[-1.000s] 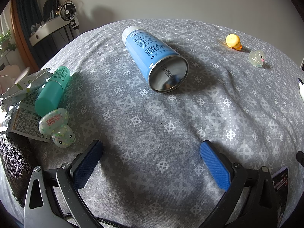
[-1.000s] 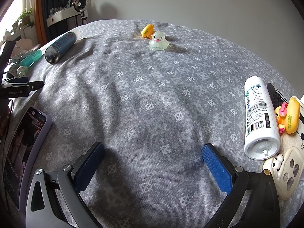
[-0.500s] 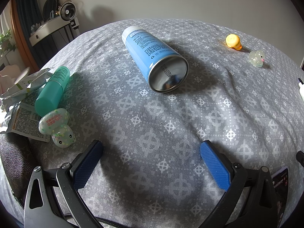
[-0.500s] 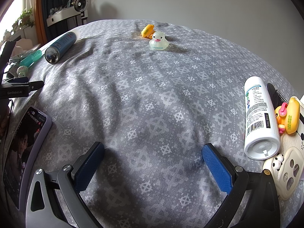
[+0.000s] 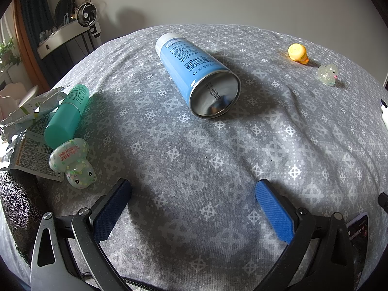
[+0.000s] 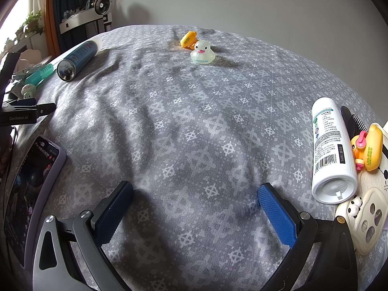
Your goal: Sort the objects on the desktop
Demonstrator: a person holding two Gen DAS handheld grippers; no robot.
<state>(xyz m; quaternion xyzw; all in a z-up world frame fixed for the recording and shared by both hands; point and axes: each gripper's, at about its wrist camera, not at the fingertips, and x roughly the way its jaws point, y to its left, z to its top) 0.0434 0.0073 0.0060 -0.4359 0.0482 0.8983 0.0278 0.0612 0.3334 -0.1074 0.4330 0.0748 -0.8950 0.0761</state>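
Observation:
In the left wrist view my left gripper (image 5: 192, 197) is open and empty over the grey patterned cloth (image 5: 194, 150). A blue spray can (image 5: 196, 72) lies on its side ahead of it. A green bottle (image 5: 66, 116) and a speckled mushroom toy (image 5: 72, 160) lie at the left. A yellow duck (image 5: 297, 52) and a clear duck (image 5: 328, 74) sit far right. In the right wrist view my right gripper (image 6: 195, 200) is open and empty. A white bottle (image 6: 329, 148) lies at its right; the clear duck (image 6: 202, 53) and yellow toy (image 6: 188, 39) sit far ahead.
Foil packets (image 5: 26, 121) lie at the left edge. A phone (image 6: 29, 189) lies at the left in the right wrist view. A black comb (image 6: 352, 121), a yellow duck toy (image 6: 368, 150) and a cream panda item (image 6: 363, 215) crowd the right edge.

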